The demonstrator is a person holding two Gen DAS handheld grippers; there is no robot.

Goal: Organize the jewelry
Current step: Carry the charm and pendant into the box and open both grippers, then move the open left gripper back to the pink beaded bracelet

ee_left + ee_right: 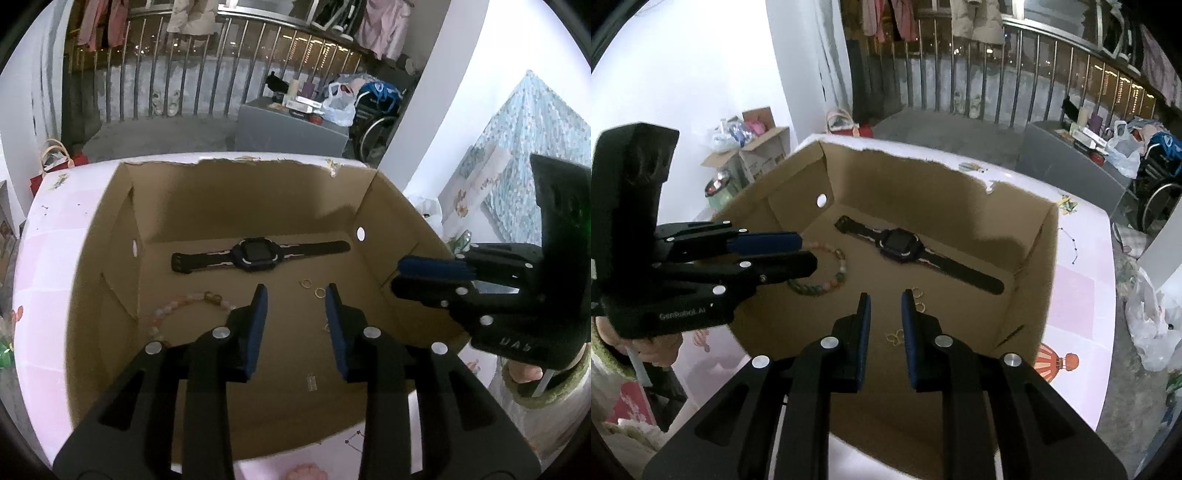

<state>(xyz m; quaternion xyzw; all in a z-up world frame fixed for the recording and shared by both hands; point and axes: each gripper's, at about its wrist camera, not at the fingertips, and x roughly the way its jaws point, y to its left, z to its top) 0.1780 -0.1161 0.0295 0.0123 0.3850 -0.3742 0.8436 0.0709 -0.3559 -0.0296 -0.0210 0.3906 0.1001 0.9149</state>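
Left wrist view: both tongs, left (pixel 295 295) and right (pixel 397 275), hang released, empty, over box (pixel 391 229)

A black watch (pixel 255 254) lies flat, strap outstretched, on the floor of an open cardboard box (pixel 399 221) — a beaded bracelet (pixel 827 280) and small gold rings (pixel 312 288) lie nearby.

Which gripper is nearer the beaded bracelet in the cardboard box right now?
Left. The left gripper hangs right over the beaded bracelet, jaws apart and empty. The right gripper sits off to the side, above the small gold rings, holding nothing.
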